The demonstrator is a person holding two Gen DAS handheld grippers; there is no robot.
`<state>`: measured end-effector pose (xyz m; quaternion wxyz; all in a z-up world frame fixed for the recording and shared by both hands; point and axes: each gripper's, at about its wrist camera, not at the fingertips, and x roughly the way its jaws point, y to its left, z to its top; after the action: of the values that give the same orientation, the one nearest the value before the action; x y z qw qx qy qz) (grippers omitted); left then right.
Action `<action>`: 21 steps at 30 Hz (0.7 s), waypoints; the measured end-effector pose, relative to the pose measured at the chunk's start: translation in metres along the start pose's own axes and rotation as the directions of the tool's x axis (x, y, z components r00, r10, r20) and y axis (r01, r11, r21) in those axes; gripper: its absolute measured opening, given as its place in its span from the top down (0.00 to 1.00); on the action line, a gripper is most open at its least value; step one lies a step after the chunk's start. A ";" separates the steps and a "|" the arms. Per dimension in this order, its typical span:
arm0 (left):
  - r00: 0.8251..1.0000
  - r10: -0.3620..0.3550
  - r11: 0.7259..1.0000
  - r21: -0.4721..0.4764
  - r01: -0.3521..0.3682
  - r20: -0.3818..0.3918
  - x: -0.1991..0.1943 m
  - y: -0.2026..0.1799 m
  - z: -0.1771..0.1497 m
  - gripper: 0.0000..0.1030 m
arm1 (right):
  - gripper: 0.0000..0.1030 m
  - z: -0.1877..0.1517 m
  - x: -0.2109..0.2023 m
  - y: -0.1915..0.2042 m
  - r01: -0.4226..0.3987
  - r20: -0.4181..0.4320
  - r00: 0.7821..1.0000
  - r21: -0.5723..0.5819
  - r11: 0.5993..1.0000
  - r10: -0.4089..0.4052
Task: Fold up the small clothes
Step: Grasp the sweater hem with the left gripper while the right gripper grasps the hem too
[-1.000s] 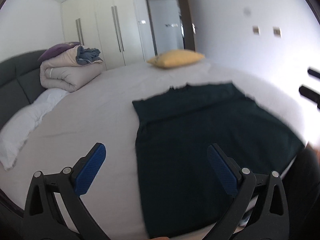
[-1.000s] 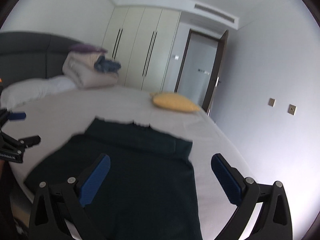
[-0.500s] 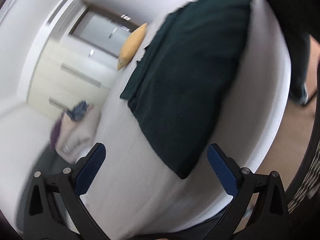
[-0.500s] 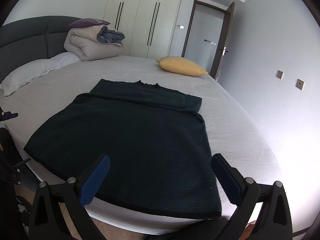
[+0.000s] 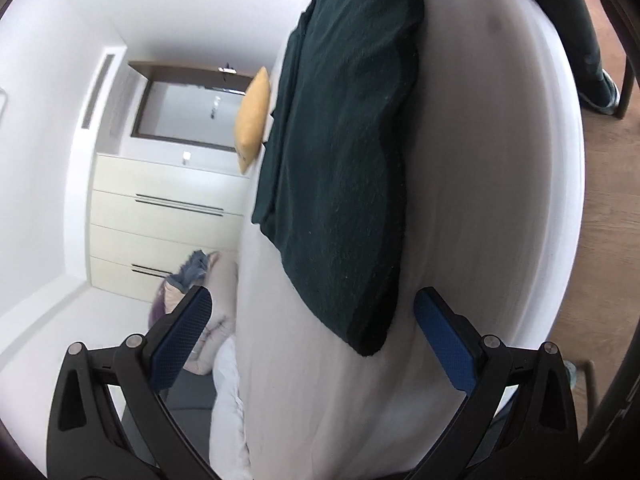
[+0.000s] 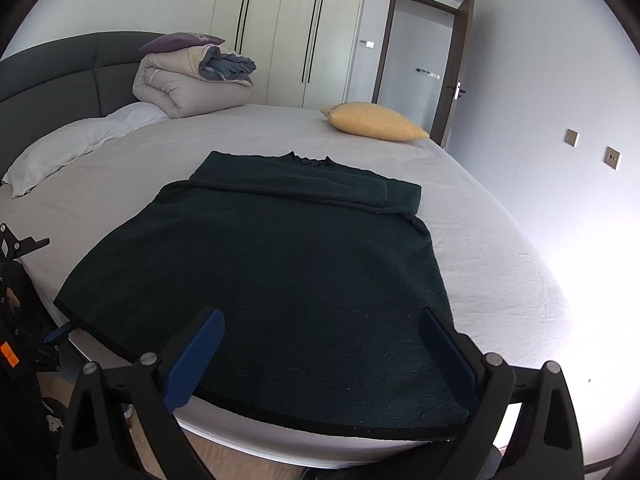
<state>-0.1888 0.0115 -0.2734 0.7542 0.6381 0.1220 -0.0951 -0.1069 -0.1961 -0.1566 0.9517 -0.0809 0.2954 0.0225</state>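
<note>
a dark green sweater (image 6: 296, 264) lies flat on a pale bed (image 6: 492, 232), filling the middle of the right view, sleeves folded across its top. the right claw (image 6: 320, 356) gapes wide above its near hem. the left claw (image 5: 316, 336), rolled sideways, gapes wide around the sweater's corner, gripping nothing. a yellow pillow (image 6: 376, 122) sits at upper right.

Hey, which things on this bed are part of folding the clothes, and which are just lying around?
For the job: dark green sweater, left gripper, right gripper, both open.

Lying about: yellow cushion, rolled duvet, white pillow.
</note>
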 end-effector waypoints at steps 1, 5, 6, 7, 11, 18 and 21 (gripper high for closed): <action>1.000 -0.008 1.000 -0.010 0.008 0.003 -0.001 0.001 -0.001 0.05 | 0.03 0.000 0.000 0.000 0.001 0.000 1.000 -0.003 1.000 -0.001; 0.999 -0.046 0.996 -0.073 0.048 0.027 -0.009 0.013 -0.002 0.32 | 0.05 -0.001 -0.001 -0.002 0.007 -0.002 1.000 -0.010 1.000 -0.007; 0.998 -0.058 0.994 -0.090 0.061 0.030 -0.007 0.020 -0.002 0.48 | 0.06 -0.001 -0.001 -0.002 0.006 -0.006 1.000 -0.011 1.000 -0.006; 0.996 -0.083 0.990 -0.108 0.086 0.030 -0.006 0.024 -0.003 0.56 | 0.07 -0.002 -0.002 -0.003 0.004 -0.010 1.000 -0.013 1.000 -0.004; 0.976 -0.208 0.959 -0.185 0.216 0.066 0.001 0.047 -0.004 0.83 | 0.11 -0.005 -0.004 -0.006 0.003 -0.024 1.000 -0.034 0.999 -0.004; 0.976 -0.195 0.934 -0.285 0.215 0.097 -0.009 0.081 -0.002 0.94 | 0.24 -0.027 -0.011 -0.008 0.047 -0.080 0.995 -0.220 0.974 -0.067; 0.977 -0.189 0.913 -0.349 0.214 0.103 -0.003 0.104 0.002 0.94 | 0.25 -0.041 -0.015 -0.010 0.091 -0.104 0.986 -0.311 0.946 -0.129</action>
<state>-0.1606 0.0265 -0.1743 0.8475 0.4707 0.1771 -0.1698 -0.1411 -0.2127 -0.1803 0.9075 -0.2444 0.3414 0.0095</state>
